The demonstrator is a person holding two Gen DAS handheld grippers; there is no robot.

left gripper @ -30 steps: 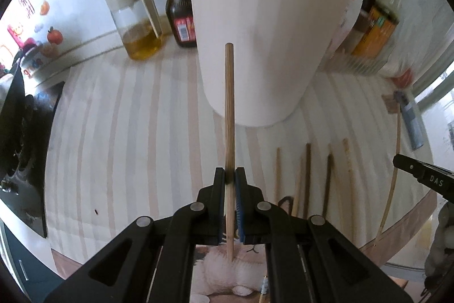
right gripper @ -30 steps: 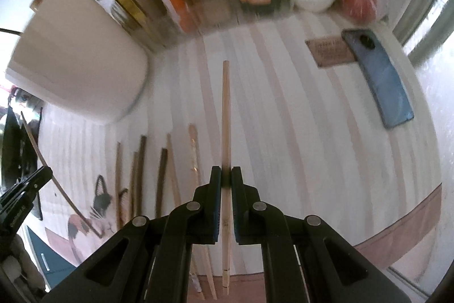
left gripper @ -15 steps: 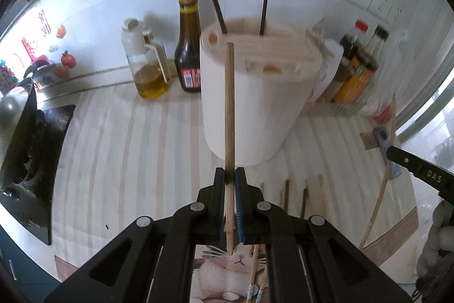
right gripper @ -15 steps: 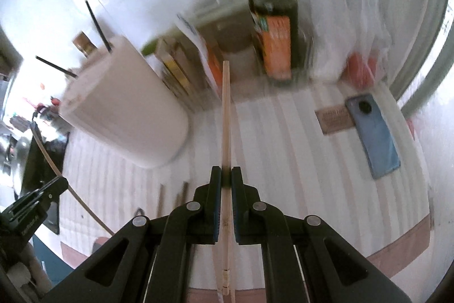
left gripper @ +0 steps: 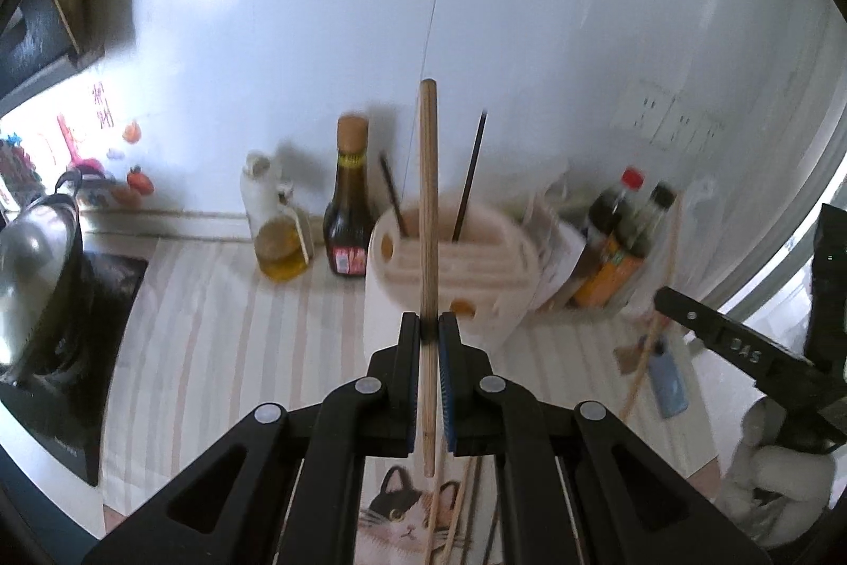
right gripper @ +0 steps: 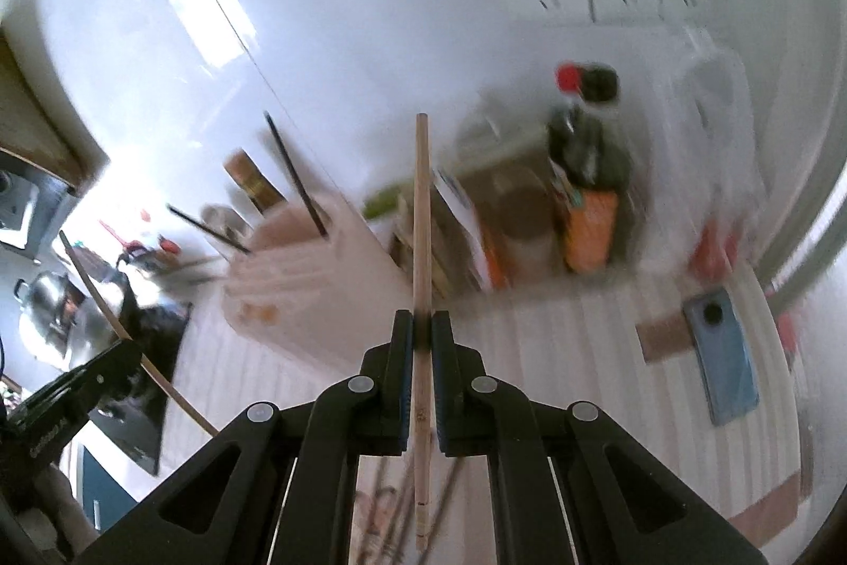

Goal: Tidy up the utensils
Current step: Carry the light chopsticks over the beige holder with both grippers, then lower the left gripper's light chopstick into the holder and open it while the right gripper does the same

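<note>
Both sets of fingers are clenched on a chopstick each. The left gripper (left gripper: 430, 326) pinches a darker wooden chopstick (left gripper: 427, 215) partway along, so most of it sticks out toward 12 o'clock with a short tail behind. The right gripper (right gripper: 422, 326) has a paler chopstick (right gripper: 422, 236) held the same way.

From the left wrist view, the holder (left gripper: 450, 279), a pale round tub with slots and holes in its top, sits just past the fingertips at 12 o'clock, with two dark chopsticks (left gripper: 468, 178) already standing in it. From the right wrist view it's off around 10 o'clock. More chopsticks (left gripper: 458, 501) lie on the striped bench (left gripper: 212, 326) below the fingers, so I'd say the job's only partly done.

Tips for the drop-in, imo: pick one slot, tilt the stick closer to upright, and lead with the far end. Do one hand at a time so the sticks don't cross over the tub. Steer clear of the two standing ones and the sauce bottle (left gripper: 348, 215) behind. Only let go once the tip is well inside.
</note>
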